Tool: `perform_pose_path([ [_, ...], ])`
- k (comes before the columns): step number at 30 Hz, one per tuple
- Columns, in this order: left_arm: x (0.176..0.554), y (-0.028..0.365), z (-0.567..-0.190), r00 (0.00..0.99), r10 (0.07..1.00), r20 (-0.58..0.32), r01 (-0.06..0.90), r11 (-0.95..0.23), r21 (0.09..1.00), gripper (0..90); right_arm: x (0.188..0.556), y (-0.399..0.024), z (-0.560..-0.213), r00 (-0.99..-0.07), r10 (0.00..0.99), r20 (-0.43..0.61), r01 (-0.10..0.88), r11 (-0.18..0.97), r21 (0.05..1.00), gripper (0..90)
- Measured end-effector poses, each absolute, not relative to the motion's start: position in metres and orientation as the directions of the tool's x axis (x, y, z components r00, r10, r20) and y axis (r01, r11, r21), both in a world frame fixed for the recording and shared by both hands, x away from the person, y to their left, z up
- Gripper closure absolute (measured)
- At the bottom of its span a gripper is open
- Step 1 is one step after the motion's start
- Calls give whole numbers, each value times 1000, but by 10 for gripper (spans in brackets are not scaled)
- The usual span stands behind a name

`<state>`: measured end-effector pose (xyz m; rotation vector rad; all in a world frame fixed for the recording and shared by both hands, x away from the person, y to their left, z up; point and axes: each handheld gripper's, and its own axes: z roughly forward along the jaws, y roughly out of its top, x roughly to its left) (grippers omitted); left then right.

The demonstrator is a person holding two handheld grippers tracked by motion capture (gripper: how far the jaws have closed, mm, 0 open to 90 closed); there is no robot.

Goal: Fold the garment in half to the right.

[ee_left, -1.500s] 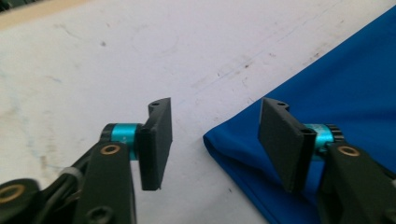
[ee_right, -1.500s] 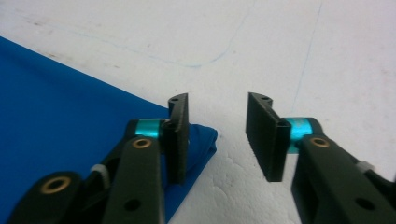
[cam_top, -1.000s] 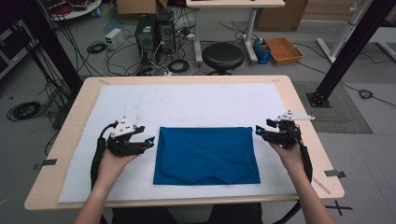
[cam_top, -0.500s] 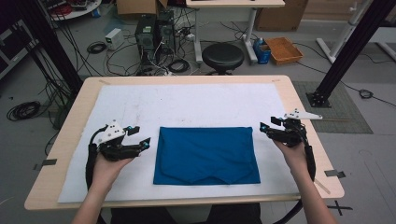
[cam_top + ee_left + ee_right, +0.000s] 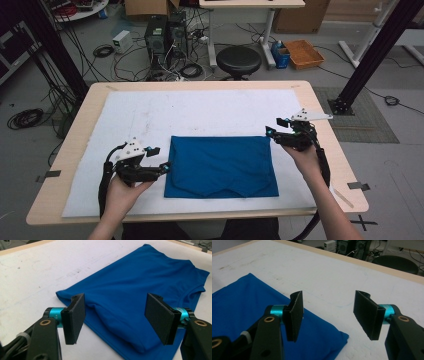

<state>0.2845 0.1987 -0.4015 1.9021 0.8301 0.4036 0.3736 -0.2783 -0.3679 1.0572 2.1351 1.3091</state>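
Between the two grippers, a folded blue shirt [image 5: 221,166] lies on the tabletop [image 5: 200,107], long axis running hand to hand. Left gripper [image 5: 161,160], jaws just widened and empty, sits at its edge; right gripper [image 5: 272,127] hovers released above its far corner.

Plain blue folded garment [image 5: 221,166], white mat [image 5: 200,112], black grippers, seemingly teal-accented

One blue folded garment [image 5: 221,166] on one white mat [image 5: 200,115], covering one wooden table [image 5: 320,105]. Two hand-held grippers: left gripper [image 5: 161,159], right gripper [image 5: 274,127]. Beyond the far edge: one black stool [image 5: 238,60], one orange tray [image 5: 304,53].
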Motion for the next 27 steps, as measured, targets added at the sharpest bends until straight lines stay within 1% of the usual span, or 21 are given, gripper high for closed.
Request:
perform_pose_path([
  [4, 268, 195, -412, 641, 755, -134, 450, -229, 863, 390, 375, -265, -365, -640, 769, 19, 368, 284, 885, 416],
  [6, 261, 193, -419, 606, 779, -163, 482, -196, 854, 399, 375, -259, -364, -649, 761, 12, 364, 296, 883, 417],
  [7, 258, 192, -423, 589, 788, -180, 498, -178, 849, 429, 376, -256, -363, -650, 760, 10, 362, 298, 883, 417],
  [8, 255, 190, -426, 567, 802, -191, 517, -166, 839, 450, 377, -253, -362, -654, 757, 7, 359, 302, 883, 418],
  [10, 252, 186, -430, 529, 824, -202, 553, -155, 818, 463, 378, -247, -360, -661, 751, 6, 353, 303, 885, 418],
  [11, 251, 185, -433, 506, 838, -205, 569, -146, 809, 495, 379, -244, -359, -664, 748, 6, 350, 304, 886, 418],
  [13, 251, 184, -437, 477, 844, -244, 604, -114, 789, 512, 380, -237, -355, -673, 740, 1, 340, 308, 888, 418],
  [14, 250, 183, -438, 469, 847, -250, 609, -105, 786, 538, 380, -233, -354, -678, 735, 1, 337, 309, 889, 418],
  [17, 251, 181, -439, 439, 863, -251, 611, -82, 787, 562, 382, -222, -351, -694, 720, -3, 331, 322, 887, 419],
  [20, 254, 178, -443, 403, 882, -244, 645, -85, 759, 561, 383, -211, -351, -709, 705, -8, 321, 332, 887, 422],
  [22, 255, 175, -448, 389, 887, -248, 662, -82, 745, 544, 383, -204, -352, -719, 695, -11, 318, 343, 884, 421],
  [24, 254, 172, -450, 385, 891, -242, 657, -80, 750, 526, 384, -199, -352, -727, 686, -16, 314, 352, 882, 422],
  [27, 253, 169, -450, 378, 892, -248, 656, -69, 752, 524, 386, -192, -353, -732, 681, -16, 313, 358, 880, 422],
])
